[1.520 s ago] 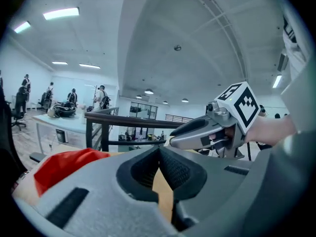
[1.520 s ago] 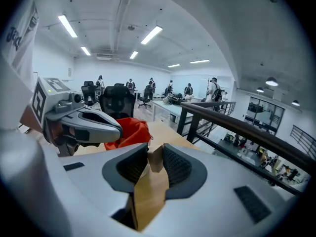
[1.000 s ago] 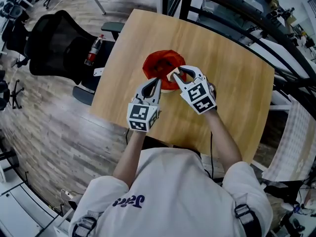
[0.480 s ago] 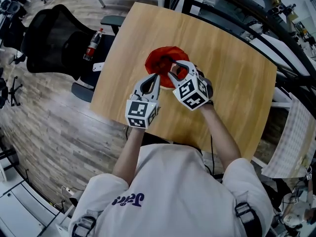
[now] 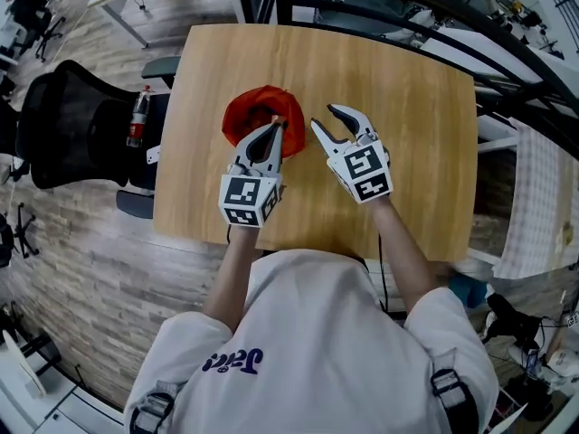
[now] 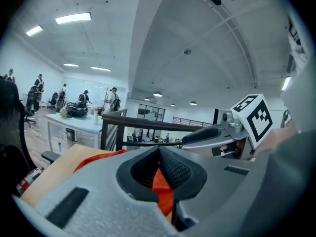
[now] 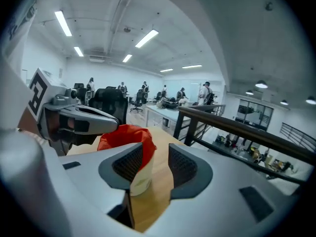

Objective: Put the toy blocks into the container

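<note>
Container (image 5: 256,108), red, on the left half of the worktop (image 5: 407,98), about midway between far and near edges. Left gripper (image 5: 276,127) clamped on the container's rim, 2 jaws together, red fabric pinched between them. Right gripper (image 5: 324,116) just beside the container on the side toward the right edge, jaws just opened wide, gripping nothing, container visible beyond the gap.
</note>
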A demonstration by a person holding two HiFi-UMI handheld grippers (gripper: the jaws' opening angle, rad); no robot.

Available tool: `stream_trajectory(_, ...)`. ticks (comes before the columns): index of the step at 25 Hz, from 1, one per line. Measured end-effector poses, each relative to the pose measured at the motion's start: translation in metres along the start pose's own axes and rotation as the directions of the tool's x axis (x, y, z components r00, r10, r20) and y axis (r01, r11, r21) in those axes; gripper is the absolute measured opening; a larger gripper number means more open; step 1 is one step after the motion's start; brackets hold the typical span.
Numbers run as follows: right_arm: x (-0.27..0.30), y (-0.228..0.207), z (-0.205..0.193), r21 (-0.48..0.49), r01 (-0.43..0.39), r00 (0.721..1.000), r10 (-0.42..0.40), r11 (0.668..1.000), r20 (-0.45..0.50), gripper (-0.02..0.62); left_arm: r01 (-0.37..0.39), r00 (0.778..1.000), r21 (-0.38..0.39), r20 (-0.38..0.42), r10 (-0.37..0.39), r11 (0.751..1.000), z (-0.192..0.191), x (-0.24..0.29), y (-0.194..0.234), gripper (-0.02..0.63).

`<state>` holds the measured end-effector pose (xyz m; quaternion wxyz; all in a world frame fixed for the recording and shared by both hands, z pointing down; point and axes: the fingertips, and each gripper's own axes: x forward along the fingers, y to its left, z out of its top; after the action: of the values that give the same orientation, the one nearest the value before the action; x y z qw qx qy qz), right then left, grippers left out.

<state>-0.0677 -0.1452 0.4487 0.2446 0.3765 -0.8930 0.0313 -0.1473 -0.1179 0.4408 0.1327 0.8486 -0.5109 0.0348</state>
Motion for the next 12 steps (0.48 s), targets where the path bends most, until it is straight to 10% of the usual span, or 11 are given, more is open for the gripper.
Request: stream_trajectory(12, -0.166, -0.090, -0.070, 0.281, 0.445, 0.875, -0.480, 0.850, 0.064, 0.049, 0.329, 0.944, 0.097, -0.020, -0.329, 0.939, 0.010, 0.061, -0.150, 0.011)
